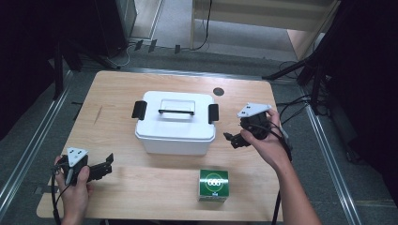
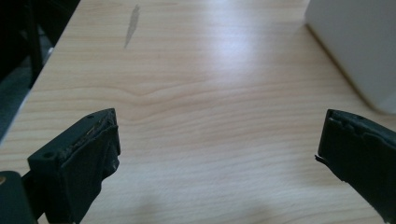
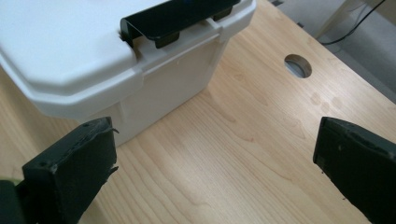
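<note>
My R gripper (image 1: 233,139) wide open, empty, nearer: box (image 1: 176,123) just ahead-left, its latch (image 3: 175,18) facing me. L gripper (image 1: 109,164) open, empty, farther off.

Both forearms are bare, with no sleeves showing. Each hand carries a black gripper: the left gripper (image 1: 109,165) and the right gripper (image 1: 231,139) each wear a grey three-cornered plate with dark dots, and black cables trail off. The fingers (image 3: 70,172) are blocky, black, with small screw holes and frayed pad edges.
</note>
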### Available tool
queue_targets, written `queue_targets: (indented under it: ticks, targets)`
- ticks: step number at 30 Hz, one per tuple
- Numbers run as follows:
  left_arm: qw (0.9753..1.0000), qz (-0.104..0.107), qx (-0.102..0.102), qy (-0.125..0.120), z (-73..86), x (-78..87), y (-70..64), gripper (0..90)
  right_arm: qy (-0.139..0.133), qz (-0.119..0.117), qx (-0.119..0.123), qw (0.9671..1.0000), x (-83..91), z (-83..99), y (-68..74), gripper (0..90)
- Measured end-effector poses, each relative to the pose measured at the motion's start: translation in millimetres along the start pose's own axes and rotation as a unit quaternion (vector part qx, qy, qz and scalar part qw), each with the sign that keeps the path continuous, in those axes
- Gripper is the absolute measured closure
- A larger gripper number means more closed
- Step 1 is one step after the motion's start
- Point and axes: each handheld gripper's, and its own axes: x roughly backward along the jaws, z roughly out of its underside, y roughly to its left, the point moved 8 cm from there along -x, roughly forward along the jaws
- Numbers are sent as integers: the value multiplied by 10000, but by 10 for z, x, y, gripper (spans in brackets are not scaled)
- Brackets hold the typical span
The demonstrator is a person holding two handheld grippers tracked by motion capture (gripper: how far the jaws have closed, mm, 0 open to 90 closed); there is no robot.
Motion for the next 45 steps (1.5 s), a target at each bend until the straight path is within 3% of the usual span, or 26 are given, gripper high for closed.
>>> queue_targets:
  ticks: [5,8,9,15,18,22,27,35,38,39,45]
  targets:
    - [9999,-135,102,33,59,-65,91,0,214,-291,643,9973,28,-185,-4,5]
    - [9998,-189,45,61,75,-91,118,0,337,-491,1058,9926,74,-402,22,35]
    - [9998,-165,48,52,74,-95,117,0,337,-491,1058,9926,74,-402,22,35]
    - [9997,-232,-44,29,75,-123,99,0,754,-670,1616,9817,89,-713,85,67]
    - [9998,-189,-76,37,76,-130,89,0,829,-754,1662,9797,77,-782,101,87]
    - [9999,-162,25,4,65,-132,113,0,1029,-815,1741,9759,48,-876,124,122]
    - [9999,-137,13,-45,51,-140,112,0,1353,-891,1939,9675,25,-950,146,127]
    - [9996,-132,-22,-236,22,-126,120,0,1562,-970,1973,9629,-98,-1042,185,153]
    - [9996,-84,-2,-261,18,-126,121,0,1498,-1006,1929,9645,-122,-1092,217,172]
    - [9996,-80,1,-263,18,-126,121,0,1496,-1122,1899,9638,-143,-1108,258,175]
    - [9996,-40,-17,-263,18,-125,114,0,1553,-1251,1866,9620,-217,-1149,341,188]
